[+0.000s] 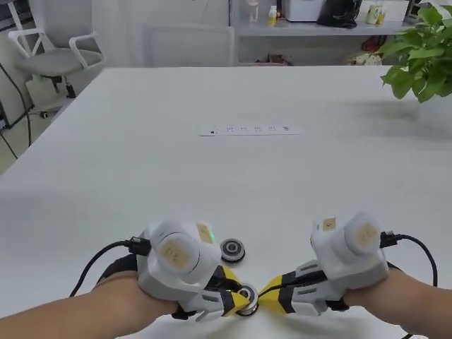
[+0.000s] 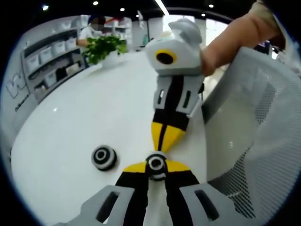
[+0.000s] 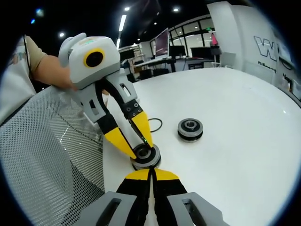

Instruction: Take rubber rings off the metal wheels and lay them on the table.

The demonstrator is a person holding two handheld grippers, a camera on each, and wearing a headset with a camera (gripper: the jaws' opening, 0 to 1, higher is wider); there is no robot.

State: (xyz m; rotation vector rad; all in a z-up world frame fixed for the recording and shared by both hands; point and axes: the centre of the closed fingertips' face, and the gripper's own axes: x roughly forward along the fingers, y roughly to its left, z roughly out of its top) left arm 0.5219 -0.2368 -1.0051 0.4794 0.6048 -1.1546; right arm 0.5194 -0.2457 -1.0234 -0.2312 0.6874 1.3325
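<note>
A metal wheel (image 1: 246, 293) with a black rubber ring sits at the table's near edge, between the two grippers. My left gripper (image 1: 239, 301) is shut on this wheel (image 2: 156, 164), one yellow fingertip (image 2: 136, 167) on each side. My right gripper (image 3: 151, 172) is shut, its joined tips touching the wheel's (image 3: 145, 155) near rim; I cannot tell whether it pinches the ring. In the head view the right gripper (image 1: 264, 289) comes in from the right. A second wheel (image 1: 232, 249) with its ring lies free just beyond, also seen as the second wheel (image 3: 190, 128) (image 2: 104, 157).
A white power strip (image 1: 251, 131) lies mid-table. A potted plant (image 1: 420, 49) stands at the far right and a white chair (image 1: 49, 49) at the far left. A mesh chair back (image 2: 254, 117) is close behind the table's near edge.
</note>
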